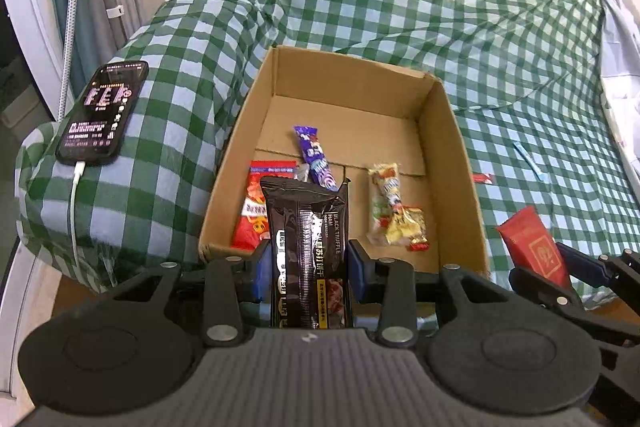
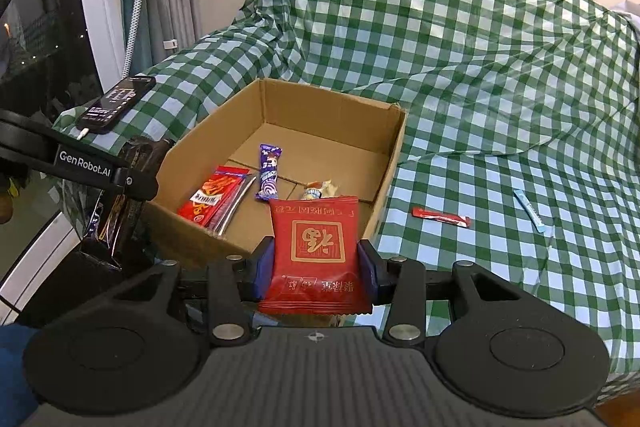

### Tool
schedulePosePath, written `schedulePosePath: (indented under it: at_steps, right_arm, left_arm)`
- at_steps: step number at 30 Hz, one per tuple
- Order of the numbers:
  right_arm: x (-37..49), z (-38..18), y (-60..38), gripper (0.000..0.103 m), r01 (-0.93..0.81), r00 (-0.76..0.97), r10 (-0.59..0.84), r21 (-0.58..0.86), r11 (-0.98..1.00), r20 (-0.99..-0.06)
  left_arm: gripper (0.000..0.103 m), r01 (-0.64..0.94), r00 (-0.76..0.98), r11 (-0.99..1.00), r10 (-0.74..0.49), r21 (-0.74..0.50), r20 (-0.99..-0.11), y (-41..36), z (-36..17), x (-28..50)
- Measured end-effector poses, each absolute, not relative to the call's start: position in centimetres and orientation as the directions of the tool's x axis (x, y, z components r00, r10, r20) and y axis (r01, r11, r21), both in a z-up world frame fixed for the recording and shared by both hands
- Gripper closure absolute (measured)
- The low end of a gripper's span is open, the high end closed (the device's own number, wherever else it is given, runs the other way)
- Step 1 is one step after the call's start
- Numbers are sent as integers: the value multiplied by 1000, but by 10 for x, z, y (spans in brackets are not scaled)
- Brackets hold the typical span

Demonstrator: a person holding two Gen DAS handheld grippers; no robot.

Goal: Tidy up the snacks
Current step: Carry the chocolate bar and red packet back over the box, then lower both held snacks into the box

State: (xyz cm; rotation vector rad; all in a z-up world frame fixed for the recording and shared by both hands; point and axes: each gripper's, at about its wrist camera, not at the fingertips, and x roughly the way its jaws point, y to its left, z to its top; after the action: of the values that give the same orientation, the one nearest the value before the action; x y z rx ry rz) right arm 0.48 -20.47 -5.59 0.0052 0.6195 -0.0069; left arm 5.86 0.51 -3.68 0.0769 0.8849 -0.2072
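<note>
Left gripper (image 1: 308, 267) is clenched on a black cracker pack (image 1: 306, 247), right gripper (image 2: 316, 267) on a red sachet (image 2: 316, 251), both at the near edge of the cardboard box (image 2: 384, 163); light, crinkly, slippery wrappers with brittle contents, best pinched mid-body

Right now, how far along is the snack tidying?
Partly done. Several snacks already lie in the cardboard box, including a purple packet. In hand: the left gripper holds a black cracker pack and the right gripper a red packet. Left: a red stick and blue stick on the checked cloth.
</note>
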Motion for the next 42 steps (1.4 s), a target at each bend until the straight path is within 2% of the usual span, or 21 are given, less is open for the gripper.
schedulePosePath:
  at_steps: [11, 24, 42]
  right_arm:
    - [70, -60, -200, 58, -24, 798, 21, 2, 1000, -602]
    - [144, -86, -210, 57, -25, 759, 41, 34, 999, -650]
    - [190, -113, -222, 57, -16, 732, 39, 40, 999, -680]
  left_arm:
    - [60, 220, 575, 975, -158, -34, -803, -4, -47, 123]
    - [60, 236, 523, 971, -103, 27, -846, -25, -82, 195]
    - [60, 264, 476, 962, -68, 69, -877, -43, -113, 233]
